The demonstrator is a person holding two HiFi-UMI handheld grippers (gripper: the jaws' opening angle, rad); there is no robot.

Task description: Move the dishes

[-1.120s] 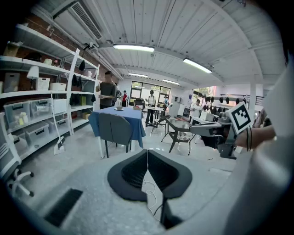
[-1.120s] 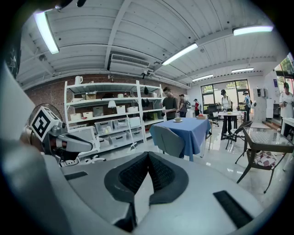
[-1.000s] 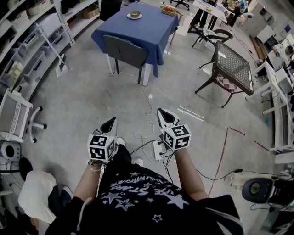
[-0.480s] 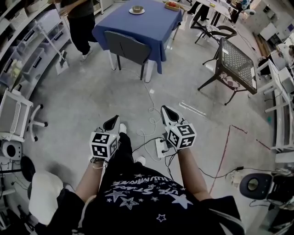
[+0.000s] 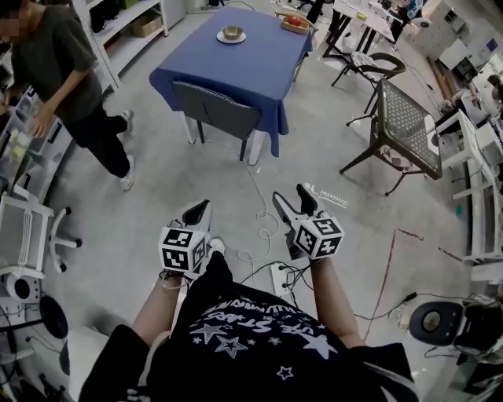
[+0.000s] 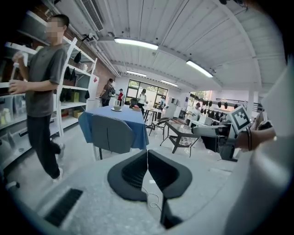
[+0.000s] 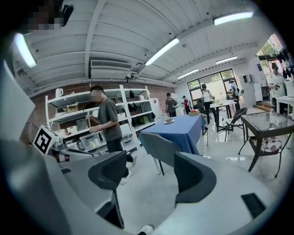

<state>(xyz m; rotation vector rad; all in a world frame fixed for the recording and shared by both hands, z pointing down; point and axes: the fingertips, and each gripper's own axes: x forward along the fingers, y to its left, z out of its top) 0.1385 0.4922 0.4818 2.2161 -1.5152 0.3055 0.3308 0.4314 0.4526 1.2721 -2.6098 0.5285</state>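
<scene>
A small bowl on a white saucer (image 5: 232, 34) stands on the far side of the blue-clothed table (image 5: 236, 67), well ahead of me. The bowl (image 6: 117, 108) looks tiny in the left gripper view, and the bowl (image 7: 169, 120) also shows in the right gripper view. A tray with something red (image 5: 292, 21) sits at the table's far right corner. My left gripper (image 5: 203, 206) is held at waist height over the floor; the left gripper (image 6: 147, 158) is shut with nothing in it. My right gripper (image 5: 292, 198) is level with it; the right gripper (image 7: 151, 172) is open and empty.
A grey chair (image 5: 216, 108) stands against the table's near side. A person (image 5: 67, 74) walks by the shelving at the left. A dark mesh chair (image 5: 405, 118) is at the right, a white office chair (image 5: 27, 208) at the left. Cables (image 5: 263, 228) and a power strip (image 5: 281, 275) lie by my feet.
I have stepped a little toward the table with both grippers. A person has walked in along the shelves at the left. The right gripper's jaws have parted.
</scene>
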